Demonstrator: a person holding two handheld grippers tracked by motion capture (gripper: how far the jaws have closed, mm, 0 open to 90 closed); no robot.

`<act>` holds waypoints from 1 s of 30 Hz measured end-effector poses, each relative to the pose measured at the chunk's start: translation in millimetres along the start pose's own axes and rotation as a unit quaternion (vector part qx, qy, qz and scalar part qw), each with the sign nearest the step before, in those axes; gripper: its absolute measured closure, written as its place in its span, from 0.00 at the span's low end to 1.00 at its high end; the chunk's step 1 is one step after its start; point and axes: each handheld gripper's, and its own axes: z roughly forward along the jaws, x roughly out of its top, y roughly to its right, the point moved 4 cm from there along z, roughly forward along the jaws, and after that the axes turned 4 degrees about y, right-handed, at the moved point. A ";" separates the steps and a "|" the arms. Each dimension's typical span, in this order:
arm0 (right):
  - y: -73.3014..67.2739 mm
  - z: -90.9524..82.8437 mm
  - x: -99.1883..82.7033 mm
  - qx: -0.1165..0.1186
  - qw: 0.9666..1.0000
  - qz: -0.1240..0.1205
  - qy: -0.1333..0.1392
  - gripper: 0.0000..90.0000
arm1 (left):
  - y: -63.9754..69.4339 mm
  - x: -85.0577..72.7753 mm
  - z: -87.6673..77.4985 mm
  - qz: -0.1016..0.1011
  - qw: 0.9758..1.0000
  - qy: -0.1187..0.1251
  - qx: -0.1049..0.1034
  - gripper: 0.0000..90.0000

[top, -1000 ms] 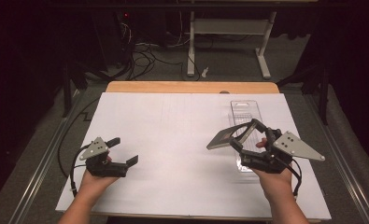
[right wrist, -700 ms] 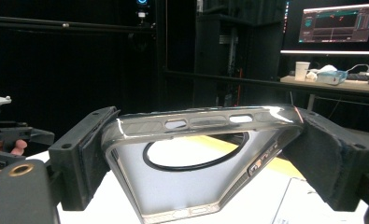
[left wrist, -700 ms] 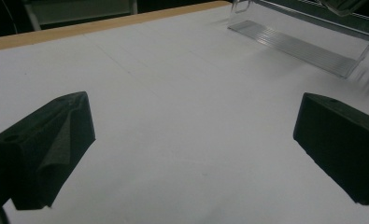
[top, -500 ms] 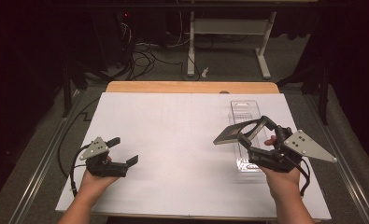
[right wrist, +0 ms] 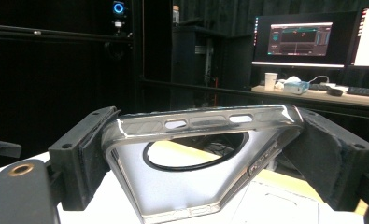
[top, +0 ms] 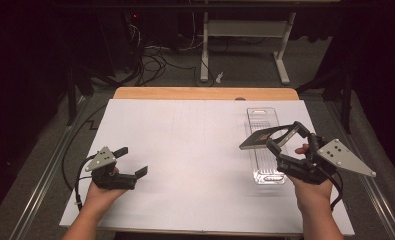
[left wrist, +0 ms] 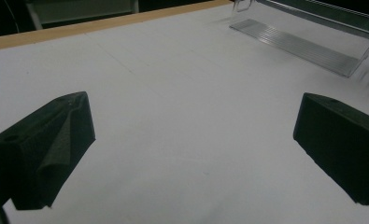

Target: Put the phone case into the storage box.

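The left gripper [top: 133, 161] rests low over the white sheet [top: 185, 150] at the near left of the table, held in the person's left hand [top: 101, 192]. Its jaws stand wide apart with nothing between them; the left gripper view shows bare sheet in the gap. Judged from this, the left hand is parked out of the way, ready to assist but not engaged.

Toward the right, a clear plastic tray [top: 263, 145] lies flat on the sheet, its long side running from near to far. It appears empty, and its near end sits just beside the right gripper's body. In the left gripper view the tray [left wrist: 308, 37] shows at the far right, well apart from the left jaws.

The right gripper [top: 283, 136] is clamped on a clear phone case [top: 265, 137] with a dark ring on its back. In the right gripper view the case [right wrist: 196, 158] is gripped across its width, one long edge against each pad, its side with the button cut-outs uppermost and the ring [right wrist: 196, 151] facing the camera. The case is held clear of the table, tilted, above the middle of the tray and touching neither tray nor sheet. The grip across the width probably keeps the case steady and leaves its back and open face free for inspection or placing
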 end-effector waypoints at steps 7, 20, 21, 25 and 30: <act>9.7 -5.0 1.3 -0.017 1.000 0.005 0.003 0.15 | -0.5 0.0 -0.1 0.001 1.000 0.000 0.000 0.00; 26.9 -11.0 -1.8 -0.055 0.998 -0.003 -0.001 0.15 | -0.3 -0.4 0.5 0.004 1.000 -0.004 0.000 0.00; 28.3 -12.3 -1.4 -0.058 0.998 -0.001 -0.001 0.15 | -0.5 -0.2 0.3 0.004 1.000 -0.004 0.001 0.00; 35.5 -17.3 -0.2 -0.072 0.997 -0.003 0.001 0.15 | -0.6 -0.4 0.2 0.004 1.000 -0.005 0.000 0.00; 38.0 -19.1 -0.6 -0.082 0.997 -0.008 -0.001 0.15 | -0.1 -0.8 1.6 0.002 1.000 -0.008 -0.002 0.00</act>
